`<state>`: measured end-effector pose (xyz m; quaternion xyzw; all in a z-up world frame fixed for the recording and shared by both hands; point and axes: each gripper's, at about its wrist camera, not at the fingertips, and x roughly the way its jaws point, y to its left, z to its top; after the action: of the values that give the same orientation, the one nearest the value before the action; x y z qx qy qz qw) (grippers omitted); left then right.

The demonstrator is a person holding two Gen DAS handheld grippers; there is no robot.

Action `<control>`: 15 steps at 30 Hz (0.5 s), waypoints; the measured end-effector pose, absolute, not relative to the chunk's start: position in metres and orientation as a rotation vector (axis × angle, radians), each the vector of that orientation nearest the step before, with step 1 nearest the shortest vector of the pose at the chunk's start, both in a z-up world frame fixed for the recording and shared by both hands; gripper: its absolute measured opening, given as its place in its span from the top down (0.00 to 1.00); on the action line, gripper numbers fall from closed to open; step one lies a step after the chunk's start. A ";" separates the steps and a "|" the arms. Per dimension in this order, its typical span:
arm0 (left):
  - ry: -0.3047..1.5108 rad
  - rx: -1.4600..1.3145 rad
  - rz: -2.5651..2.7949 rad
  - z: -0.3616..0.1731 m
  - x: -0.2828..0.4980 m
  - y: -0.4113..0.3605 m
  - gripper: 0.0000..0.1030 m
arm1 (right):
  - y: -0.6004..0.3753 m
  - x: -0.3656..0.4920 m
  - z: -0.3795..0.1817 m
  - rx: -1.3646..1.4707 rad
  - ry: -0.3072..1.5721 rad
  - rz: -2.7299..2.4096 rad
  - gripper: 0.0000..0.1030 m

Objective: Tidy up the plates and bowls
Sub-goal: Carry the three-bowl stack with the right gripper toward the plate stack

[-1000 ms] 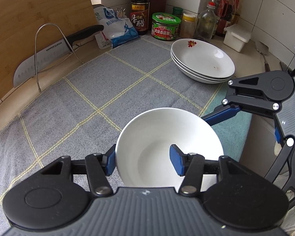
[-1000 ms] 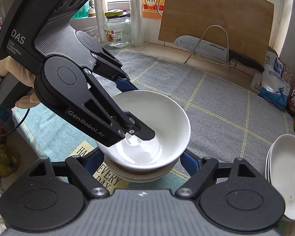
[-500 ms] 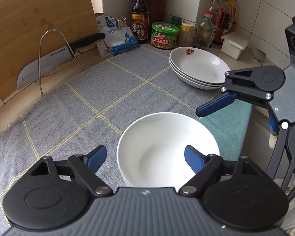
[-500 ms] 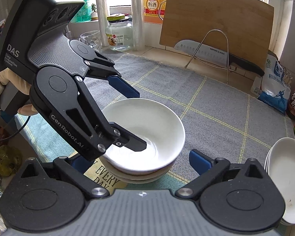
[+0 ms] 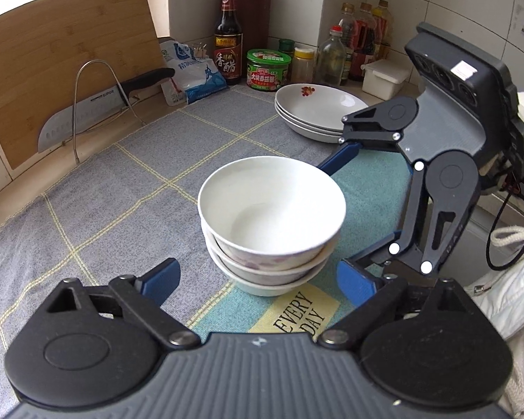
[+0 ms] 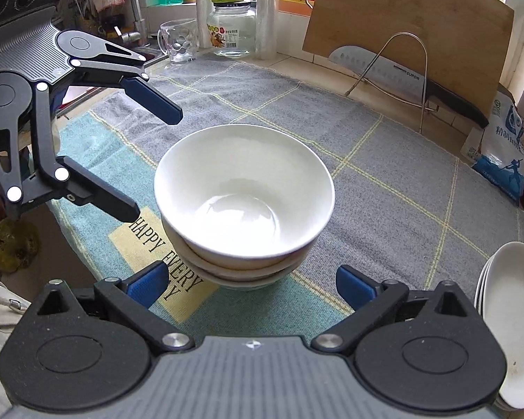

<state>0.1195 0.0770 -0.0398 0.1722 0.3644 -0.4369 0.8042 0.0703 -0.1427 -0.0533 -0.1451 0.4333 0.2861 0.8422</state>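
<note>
Bowls stacked three deep sit dead centre in the left wrist view, the top one plain white and empty, the stack resting where the grey checked mat meets the teal towel with its "EVERY DAY" patch, all on the bench. The left hand-held gripper is low at 6 o'clock, its blue-tipped jaws spread wide apart, one either side of the stack's base and touching nothing. At 3 o'clock, the right hand-held gripper comes in side-on, jaws also apart, one blue fingertip near the top bowl's rim at about 1 o'clock, whether it touches I cannot tell. The plates, a nested white pile with a red motif on the top rim, lie at 1 o'clock, well apart from the bowls. In the right wrist view the same stack of bowls fills the middle, the right hand-held gripper open below it at 6 o'clock, nothing held, and the left one gaping at 9 o'clock, clear of the rim. A cleaver leans in a wire rack against the wooden cutting board at 1 o'clock, and the plates peek in at 4 o'clock.
</note>
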 end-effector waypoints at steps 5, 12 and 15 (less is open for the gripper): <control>0.780 0.475 -0.971 -0.067 0.122 0.076 0.07 | -0.132 0.074 -0.059 -0.335 0.912 0.607 0.00; 0.758 0.535 -1.081 -0.096 0.145 0.072 0.09 | -0.122 0.080 -0.072 -0.376 0.949 0.570 0.00; 0.737 0.564 -1.146 -0.096 0.150 0.068 0.09 | -0.121 0.080 -0.073 -0.385 0.953 0.578 0.01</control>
<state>0.1503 0.0683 -0.0961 0.2570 0.3358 -0.5226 0.7403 0.0803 -0.1213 -0.0729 -0.1817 0.4492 0.2723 0.8313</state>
